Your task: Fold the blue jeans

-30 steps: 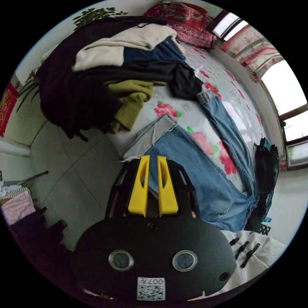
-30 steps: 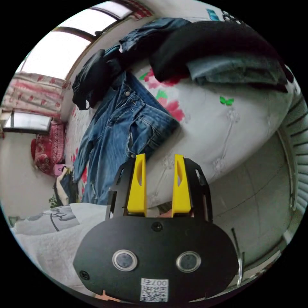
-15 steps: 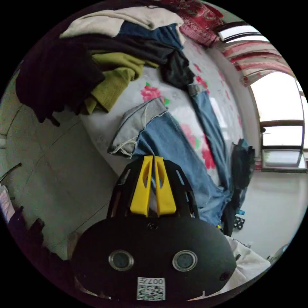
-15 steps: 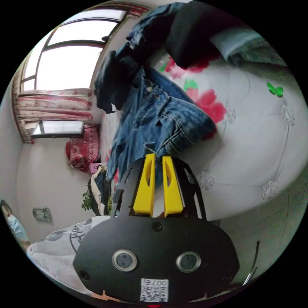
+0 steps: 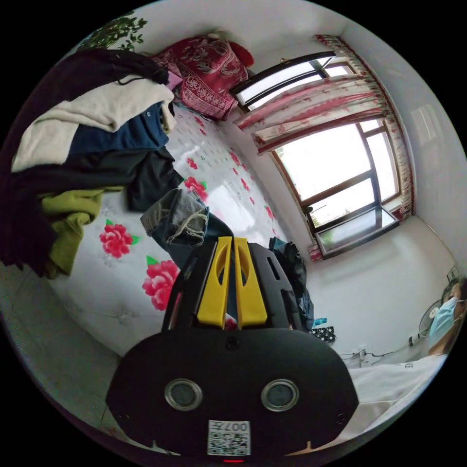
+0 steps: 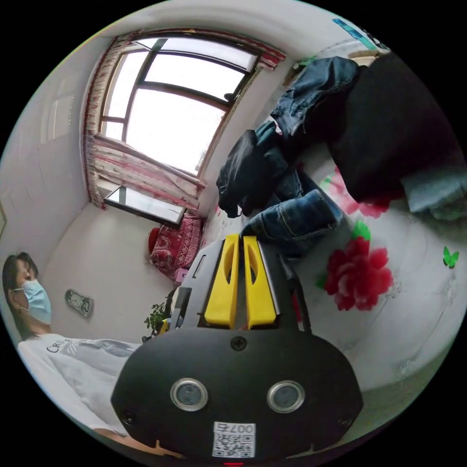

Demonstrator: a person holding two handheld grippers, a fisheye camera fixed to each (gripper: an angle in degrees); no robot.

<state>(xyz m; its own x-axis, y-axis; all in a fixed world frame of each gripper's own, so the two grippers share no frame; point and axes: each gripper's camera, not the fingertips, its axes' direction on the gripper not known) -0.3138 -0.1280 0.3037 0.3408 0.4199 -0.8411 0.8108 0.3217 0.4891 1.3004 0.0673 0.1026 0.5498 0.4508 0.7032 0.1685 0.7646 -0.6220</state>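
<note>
Where each tool (image 5: 232, 243) (image 6: 238, 242) pinches the jeans (image 5: 182, 224) (image 6: 296, 219), its body hides the denim

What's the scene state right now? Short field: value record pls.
left gripper: shut on blue jeans, frayed hem end lifted
right gripper: shut on blue jeans, waist end bunched just beyond its tips
surface: floral bedspread
clutter: clothes pile on the bed beyond the hem; dark garments by the waist end
fold: not yet laid flat

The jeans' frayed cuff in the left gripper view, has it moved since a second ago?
Yes. The frayed cuff was lying flat near the bed's edge; now it is lifted off the flowered sheet, held by the shut left claw.
</note>
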